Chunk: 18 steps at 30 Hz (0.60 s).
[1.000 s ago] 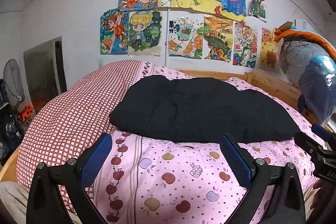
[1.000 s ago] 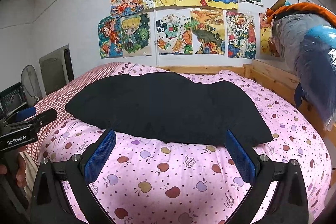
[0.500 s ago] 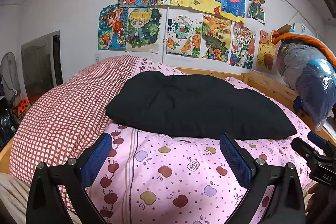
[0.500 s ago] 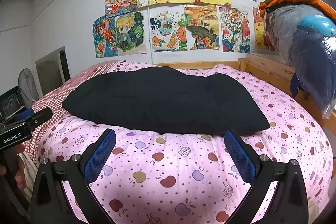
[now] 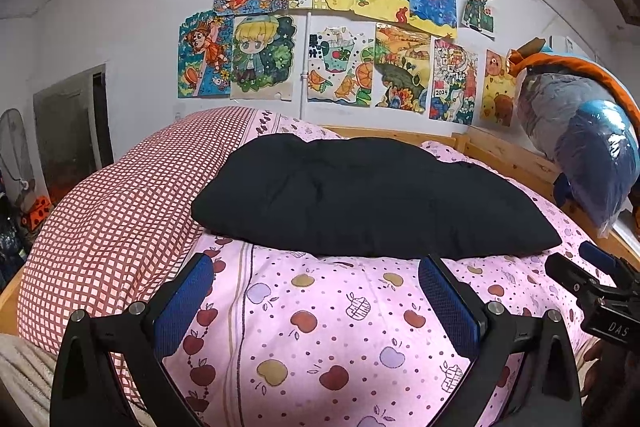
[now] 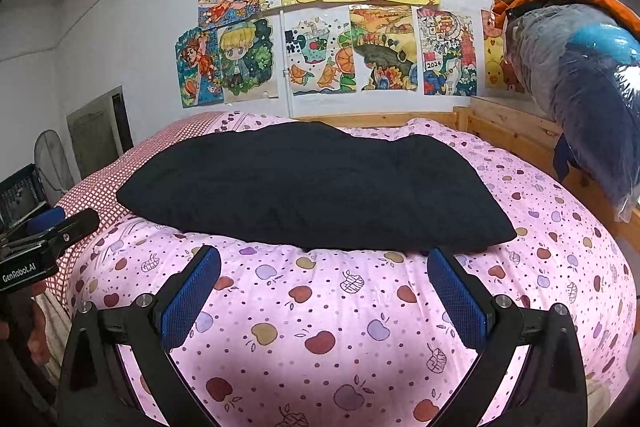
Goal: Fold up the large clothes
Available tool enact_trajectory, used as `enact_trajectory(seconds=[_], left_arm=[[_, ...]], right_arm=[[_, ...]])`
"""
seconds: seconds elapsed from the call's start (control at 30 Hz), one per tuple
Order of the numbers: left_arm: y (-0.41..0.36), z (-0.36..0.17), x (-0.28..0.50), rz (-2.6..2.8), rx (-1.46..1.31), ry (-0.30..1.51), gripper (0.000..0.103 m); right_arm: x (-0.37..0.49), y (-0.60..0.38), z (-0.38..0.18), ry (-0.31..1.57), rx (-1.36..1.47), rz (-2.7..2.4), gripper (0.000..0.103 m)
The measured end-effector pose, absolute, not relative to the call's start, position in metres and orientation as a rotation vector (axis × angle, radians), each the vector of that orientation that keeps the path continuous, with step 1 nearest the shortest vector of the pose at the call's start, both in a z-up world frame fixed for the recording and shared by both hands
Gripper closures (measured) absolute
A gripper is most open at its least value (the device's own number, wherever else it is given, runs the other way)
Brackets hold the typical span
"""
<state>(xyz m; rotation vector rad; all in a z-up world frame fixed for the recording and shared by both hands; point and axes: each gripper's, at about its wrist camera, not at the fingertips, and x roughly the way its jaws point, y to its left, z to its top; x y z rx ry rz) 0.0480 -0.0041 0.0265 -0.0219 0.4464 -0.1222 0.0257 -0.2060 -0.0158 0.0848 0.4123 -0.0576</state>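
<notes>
a black garment point(image 5: 360, 203) lies folded flat on a pink quilt point(image 5: 332, 323) printed with apples, filling the middle of the bed in both views. the left gripper point(image 5: 316, 303) hovers over the quilt at the near edge, its jaws wide apart and empty, the blue pads point(image 5: 182, 303) well short of the cloth. the right gripper point(image 6: 324, 295) hangs likewise, jaws spread, nothing between them. only the left view shows the broad red checked cover point(image 5: 112, 211) beside the garment, whose left end laps onto it; the right view catches just a strip of it. each view catches the other gripper at its edge. both show the drawings point(image 6: 340, 23) on the wall, the wooden bed frame point(image 6: 504, 127) and a bagged bundle point(image 6: 584, 87) on the right.
</notes>
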Motion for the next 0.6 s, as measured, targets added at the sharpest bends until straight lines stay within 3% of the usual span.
enact_trajectory(seconds=[0.6], left_arm=[[-0.0051,0.0286,0.0460,-0.128,-0.020,0.441,0.000]], right_arm=[[0.0285,-0.2076,-0.0167,0.413,0.089,-0.051,0.002]])
